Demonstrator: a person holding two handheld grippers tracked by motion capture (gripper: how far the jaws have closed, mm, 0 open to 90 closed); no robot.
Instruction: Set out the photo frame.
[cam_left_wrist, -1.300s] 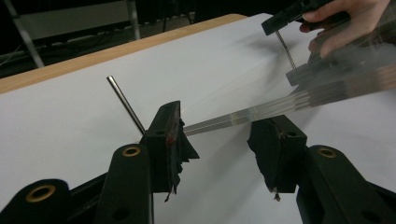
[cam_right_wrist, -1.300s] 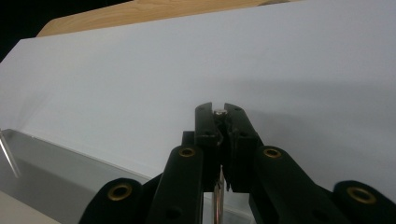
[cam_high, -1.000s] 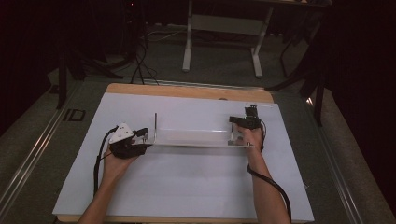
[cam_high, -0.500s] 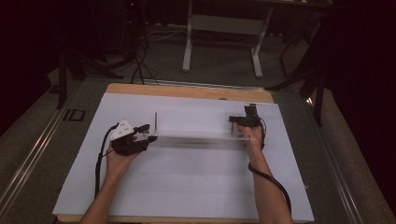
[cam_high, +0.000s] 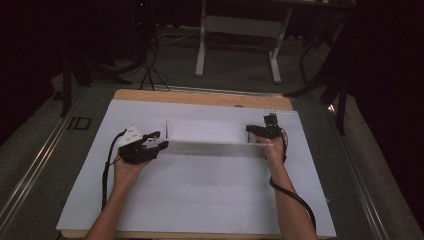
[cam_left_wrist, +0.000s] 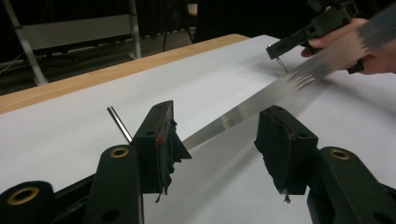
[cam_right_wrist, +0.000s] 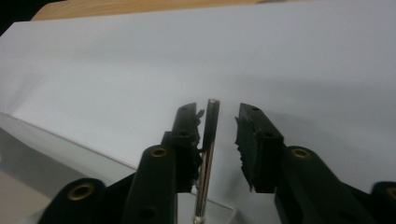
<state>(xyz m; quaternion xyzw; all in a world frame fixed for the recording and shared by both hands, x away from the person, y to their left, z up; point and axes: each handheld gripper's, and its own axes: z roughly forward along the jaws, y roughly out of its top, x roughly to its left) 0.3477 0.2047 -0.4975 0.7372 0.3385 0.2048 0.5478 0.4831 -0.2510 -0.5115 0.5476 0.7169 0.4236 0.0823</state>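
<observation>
A long shiny strip (cam_high: 217, 146) lies across the white sheet (cam_high: 200, 200), with a thin upright metal pin at each end. My left gripper (cam_high: 161, 144) sits at the strip's left end beside the left pin (cam_high: 167, 129). In the left gripper view its jaws (cam_left_wrist: 215, 126) have just been closing a little and still stand open, the strip (cam_left_wrist: 261, 100) running between them untouched and the pin (cam_left_wrist: 119, 122) outside the left jaw. My right gripper (cam_high: 256, 131) is at the right end. Its jaws (cam_right_wrist: 217, 116) have just been opening, with the right pin (cam_right_wrist: 208, 149) between them, close to the left pad.
The white sheet covers a wooden table whose far edge (cam_high: 200, 97) shows beyond it. A metal frame stand (cam_high: 240, 45) and cables lie on the dark floor behind. Each gripper's cable trails back along the forearm, the right one (cam_high: 295, 200) over the sheet.
My left gripper has edged to the right, up to the strip's left end. The right hand has kept its place.
</observation>
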